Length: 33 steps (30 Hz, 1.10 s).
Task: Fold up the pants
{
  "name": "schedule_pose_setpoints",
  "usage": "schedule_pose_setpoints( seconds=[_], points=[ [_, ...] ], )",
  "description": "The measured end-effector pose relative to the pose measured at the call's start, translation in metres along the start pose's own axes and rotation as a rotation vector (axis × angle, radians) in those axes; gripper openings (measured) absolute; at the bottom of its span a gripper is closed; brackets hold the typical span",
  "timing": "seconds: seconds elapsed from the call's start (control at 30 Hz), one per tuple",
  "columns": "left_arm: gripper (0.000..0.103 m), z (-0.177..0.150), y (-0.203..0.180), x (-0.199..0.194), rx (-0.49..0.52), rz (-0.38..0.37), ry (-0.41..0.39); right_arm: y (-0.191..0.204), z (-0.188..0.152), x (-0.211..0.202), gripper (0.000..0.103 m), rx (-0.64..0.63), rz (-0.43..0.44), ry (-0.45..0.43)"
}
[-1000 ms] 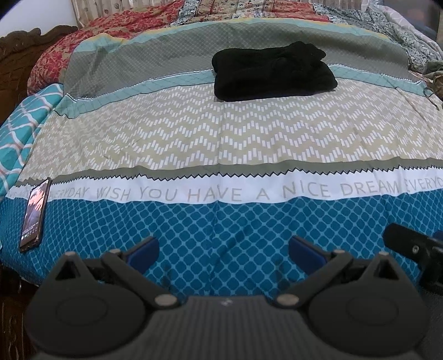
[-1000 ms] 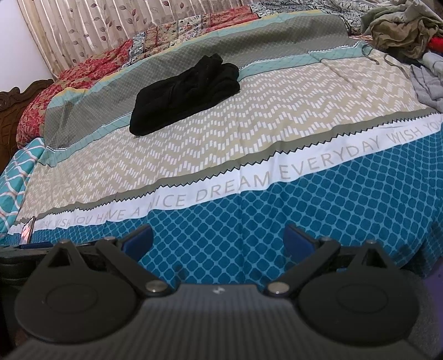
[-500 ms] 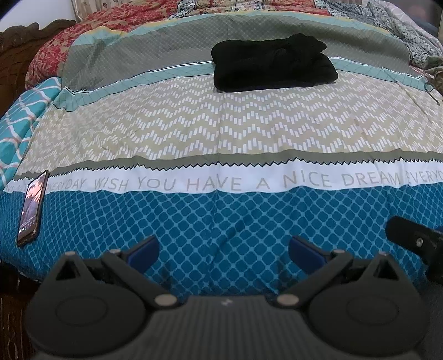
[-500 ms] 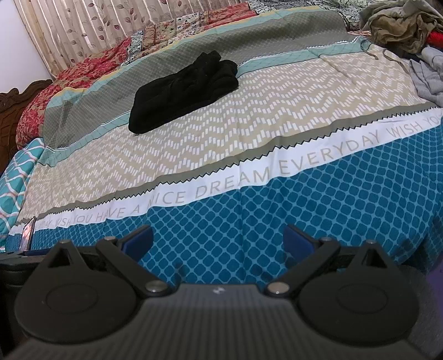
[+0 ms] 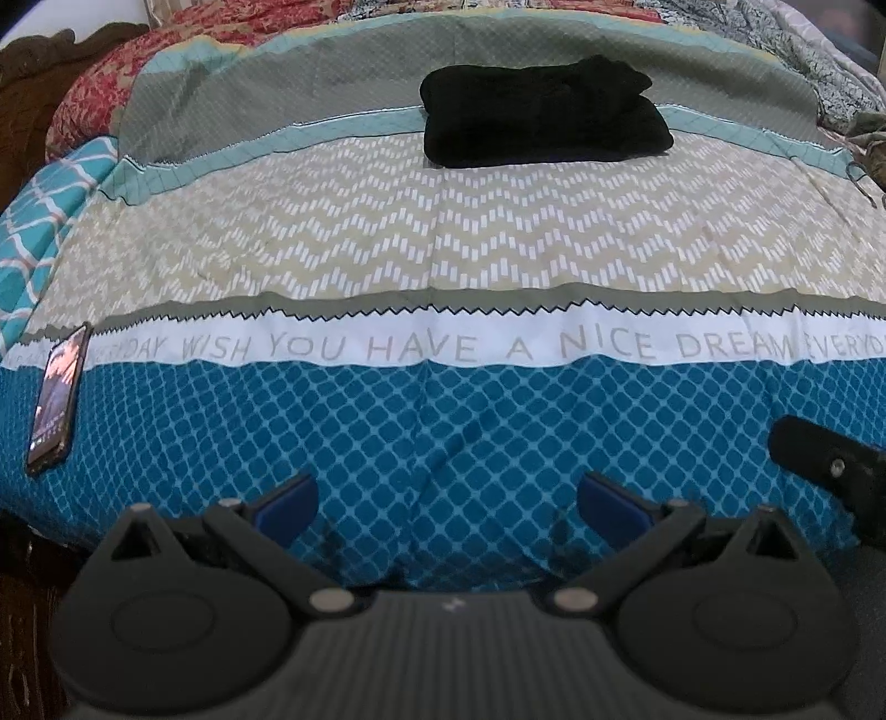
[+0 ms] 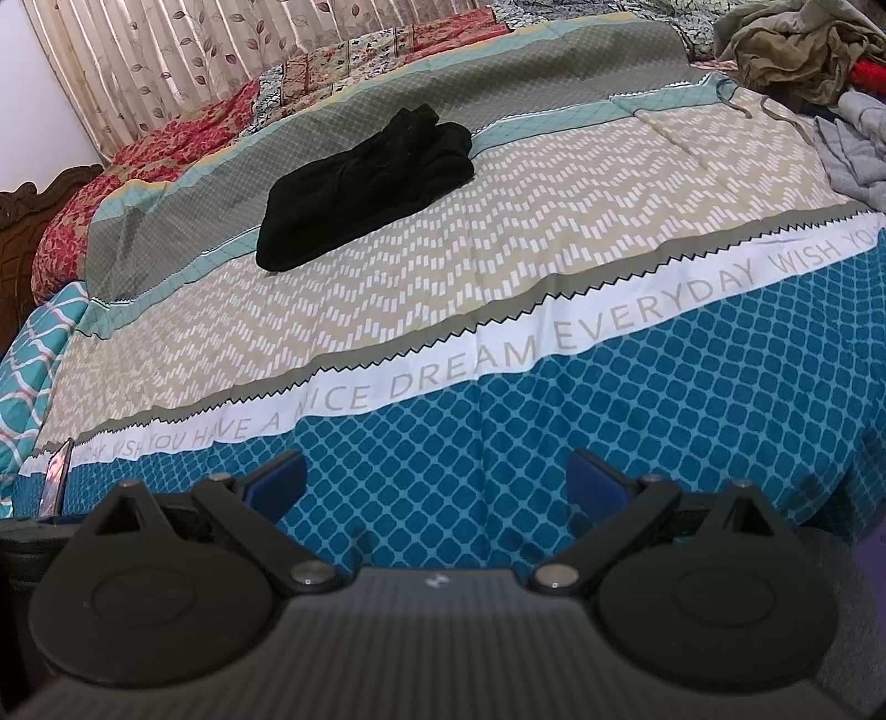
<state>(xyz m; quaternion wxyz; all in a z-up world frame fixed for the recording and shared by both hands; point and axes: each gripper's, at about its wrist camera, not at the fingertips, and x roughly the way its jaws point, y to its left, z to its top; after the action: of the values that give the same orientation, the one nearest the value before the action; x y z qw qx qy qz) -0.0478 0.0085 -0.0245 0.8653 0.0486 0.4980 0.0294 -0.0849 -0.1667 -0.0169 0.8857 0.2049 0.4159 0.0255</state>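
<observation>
One pair of black pants [image 5: 545, 119], folded into a thick bundle, on the far part of the bed. It lies across the boundary of the grey-green band and the pale teal stripe of the bedspread [image 5: 498, 249], its near edge reaching the beige chevron band. In the right wrist view the bundle [image 6: 368, 188] runs diagonally, left of centre.

Left claw [image 5: 446, 501]: blue pads wide apart, nothing between them, held over the near blue lattice band, well apart from the pants. Right claw [image 6: 434, 484]: pads likewise spread, holding nothing, over the same blue band near the bed's edge. A black part of the right device shows at the right edge of the left wrist view.

White strip across the bedspread reads "WISH YOU HAVE A NICE DREAM EVERYDAY".

Phone [image 5: 58, 399] face up, screen lit, at the left end of the bed, lying across the white strip and the blue band.

Heap of loose clothes [image 6: 803, 50] at the far right of the bed. Patterned curtain [image 6: 166, 61] behind. Red floral quilt [image 6: 155, 149] along the far left side.
</observation>
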Motion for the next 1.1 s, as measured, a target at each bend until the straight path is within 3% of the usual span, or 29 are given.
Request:
schedule_pose_setpoints(
  seconds=[1.1],
  points=[
    [0.103,-0.001,0.0031,-0.0051,-0.009,0.038,0.002,0.0017,-0.0002,-0.0053,0.102,0.015,0.009,-0.002]
  ],
)
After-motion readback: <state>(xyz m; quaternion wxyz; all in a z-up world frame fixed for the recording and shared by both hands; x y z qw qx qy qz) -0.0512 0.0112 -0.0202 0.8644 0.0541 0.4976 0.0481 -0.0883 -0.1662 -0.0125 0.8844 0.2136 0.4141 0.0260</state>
